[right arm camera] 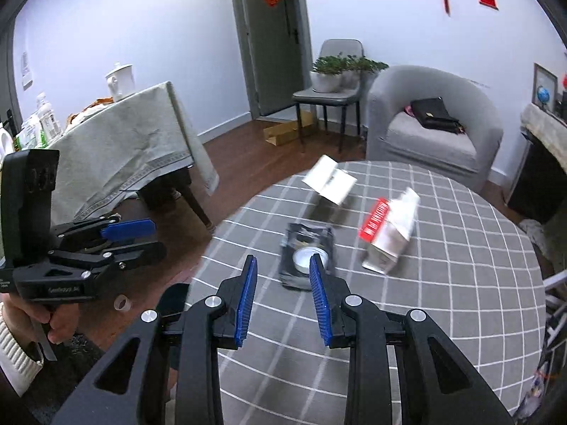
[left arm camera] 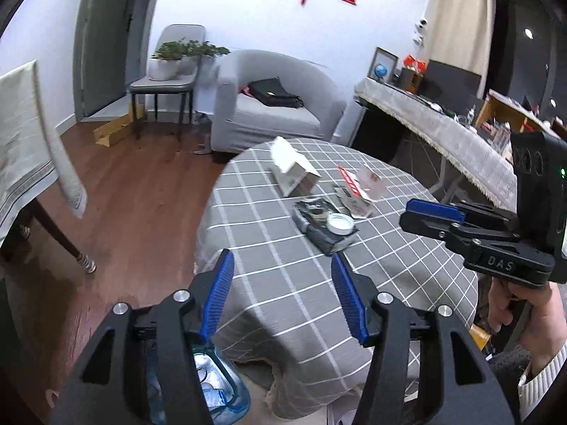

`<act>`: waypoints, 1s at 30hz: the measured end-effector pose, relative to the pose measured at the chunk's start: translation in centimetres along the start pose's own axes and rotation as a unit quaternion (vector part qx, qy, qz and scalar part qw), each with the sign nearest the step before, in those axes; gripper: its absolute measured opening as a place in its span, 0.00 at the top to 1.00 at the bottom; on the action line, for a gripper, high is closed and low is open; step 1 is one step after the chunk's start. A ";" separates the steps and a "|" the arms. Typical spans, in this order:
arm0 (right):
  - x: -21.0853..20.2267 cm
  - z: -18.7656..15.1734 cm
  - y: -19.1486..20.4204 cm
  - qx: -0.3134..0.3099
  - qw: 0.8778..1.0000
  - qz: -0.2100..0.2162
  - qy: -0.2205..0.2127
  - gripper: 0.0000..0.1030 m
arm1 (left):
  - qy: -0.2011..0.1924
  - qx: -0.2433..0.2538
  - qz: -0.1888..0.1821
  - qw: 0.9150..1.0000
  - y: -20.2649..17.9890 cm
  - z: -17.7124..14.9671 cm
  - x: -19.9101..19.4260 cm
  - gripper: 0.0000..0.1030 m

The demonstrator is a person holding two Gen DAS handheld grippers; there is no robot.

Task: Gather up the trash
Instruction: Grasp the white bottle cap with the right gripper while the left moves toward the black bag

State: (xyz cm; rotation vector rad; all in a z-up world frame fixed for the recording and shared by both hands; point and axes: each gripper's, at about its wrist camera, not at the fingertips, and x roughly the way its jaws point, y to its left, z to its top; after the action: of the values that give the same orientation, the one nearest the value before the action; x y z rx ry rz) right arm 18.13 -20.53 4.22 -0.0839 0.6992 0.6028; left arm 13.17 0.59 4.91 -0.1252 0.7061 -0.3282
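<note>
Right wrist: two cartons (right arm camera: 329,180); one lid (right arm camera: 307,259)

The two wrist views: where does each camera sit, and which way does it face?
Left wrist: sits on the left gripper, looks down across the round table; the right gripper and a hand show at right.
Right wrist: sits on the right gripper, looks at the same table; the left gripper shows at left.
Shared: the black packet, metal lid, cartons and armchair.
</note>
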 end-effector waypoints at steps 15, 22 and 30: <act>4.6 1.0 -0.8 -0.039 0.998 0.010 0.048 0.66 | 0.049 -0.019 0.028 0.998 0.4 1.8 6.7 0.41; 7.2 1.4 -0.7 -0.040 0.997 0.012 0.070 0.60 | 0.041 -0.035 0.023 0.998 1.2 2.4 6.5 0.36; 8.8 1.1 -0.9 -0.049 0.995 -0.005 0.081 0.70 | 0.024 -0.058 0.002 0.998 1.1 2.9 6.0 0.32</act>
State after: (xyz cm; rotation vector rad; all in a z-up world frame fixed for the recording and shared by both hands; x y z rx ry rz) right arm 24.57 -16.59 -0.61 -0.2291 0.8265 0.6245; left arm 19.62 -0.35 3.21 -0.2266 0.7732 -0.2862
